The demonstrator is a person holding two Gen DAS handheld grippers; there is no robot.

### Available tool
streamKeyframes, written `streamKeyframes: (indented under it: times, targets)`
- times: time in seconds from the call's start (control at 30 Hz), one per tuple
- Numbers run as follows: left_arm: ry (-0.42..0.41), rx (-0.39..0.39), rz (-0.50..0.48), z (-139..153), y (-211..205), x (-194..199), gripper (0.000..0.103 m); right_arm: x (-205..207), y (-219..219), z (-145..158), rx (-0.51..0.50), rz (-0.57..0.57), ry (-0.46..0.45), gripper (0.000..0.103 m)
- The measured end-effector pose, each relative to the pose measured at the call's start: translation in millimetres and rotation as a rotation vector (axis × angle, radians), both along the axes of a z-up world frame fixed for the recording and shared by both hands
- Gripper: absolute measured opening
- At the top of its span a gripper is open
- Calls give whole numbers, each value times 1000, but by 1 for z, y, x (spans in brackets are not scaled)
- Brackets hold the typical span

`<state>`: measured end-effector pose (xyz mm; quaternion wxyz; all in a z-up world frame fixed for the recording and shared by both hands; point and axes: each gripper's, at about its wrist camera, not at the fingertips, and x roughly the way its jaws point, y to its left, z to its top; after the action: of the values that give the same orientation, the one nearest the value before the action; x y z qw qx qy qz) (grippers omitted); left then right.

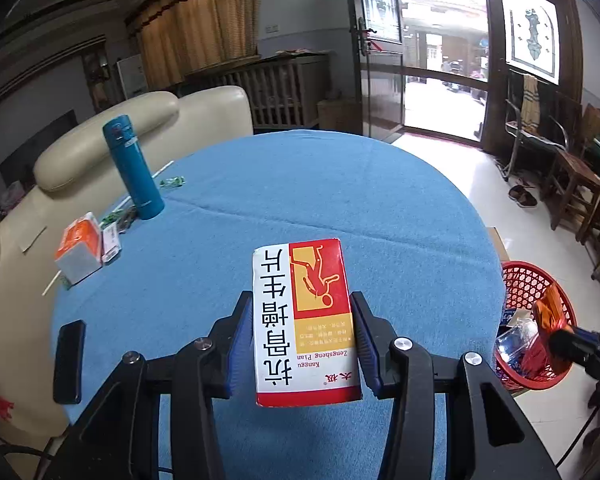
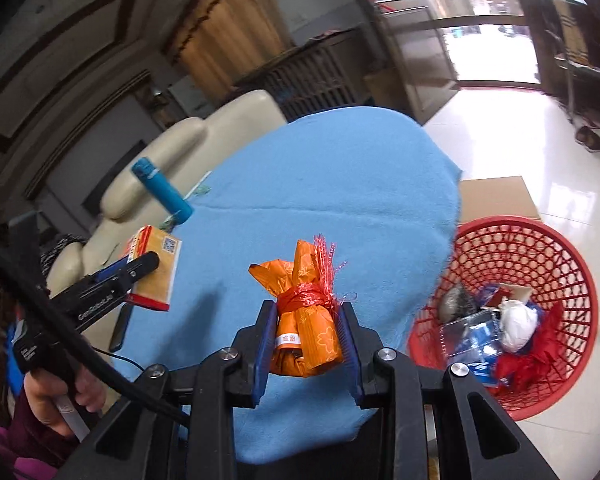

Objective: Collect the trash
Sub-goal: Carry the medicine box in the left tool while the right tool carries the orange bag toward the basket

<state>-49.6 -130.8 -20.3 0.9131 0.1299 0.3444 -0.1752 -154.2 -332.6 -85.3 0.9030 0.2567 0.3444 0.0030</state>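
Left tongs (image 1: 304,332) are clamped on a red-and-white medicine box (image 1: 306,320), blue pads pressed to its two long edges, and the box is up off the blue-covered counter (image 1: 300,184), printed face toward the camera. From the right wrist view that same box (image 2: 154,268) shows its yellow back, hanging above the counter's left side, with a hand (image 2: 56,396) gripping the handle below.

Right tongs (image 2: 306,332) are pinching an orange wrapped bundle (image 2: 304,316) tied round the middle with red string, the frayed red ends sticking up. It is held clear above the counter near its right edge.

Down on the floor, just beside the counter on the right, stands the red mesh basket (image 2: 548,264), already holding a white crumpled wad, blue-and-clear plastic and something red.

Over on the far left of the counter: a teal flask (image 1: 134,168) standing upright, an orange-and-white carton (image 1: 80,250) near it, a small green wrapper (image 1: 173,182) and a black phone (image 1: 69,360) lying flat by the near edge. A cream sofa (image 1: 148,120) sits behind the counter.
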Motion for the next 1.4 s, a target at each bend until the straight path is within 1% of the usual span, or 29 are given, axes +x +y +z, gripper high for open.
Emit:
streamKeyframes:
  times: [0.07,0.17,0.3,0.37,0.43,0.57,0.67,0.83,1.1,1.4]
  targets:
    - [-20,19,1,5,-3,-9,49,-8,-1,-3,22,3,-14,33]
    - [-20,25,-19,13,-10,-18,49,-21,-12,0,65,-27,-50,33]
    - [-70,39,-37,26,-17,-31,49,-25,-11,9,57,-24,-97,33]
    - [-93,45,-45,31,-21,-36,49,-24,-7,10,50,-7,-107,33]
    - [-116,57,-52,33,-23,-39,49,-23,-8,7,64,4,-113,33]
    - [-117,50,-46,32,-19,-42,49,-21,-16,-3,112,0,-104,33]
    - [-103,52,-39,30,-16,-39,49,-22,-19,-4,124,-9,-103,33]
    - [-118,63,-29,29,-10,-42,49,-19,-11,-2,109,8,-102,33]
    - [-104,31,21,25,16,-41,49,-12,6,1,82,43,-78,33]
    - [-113,-5,66,26,45,-43,49,-4,37,15,2,99,-72,33]
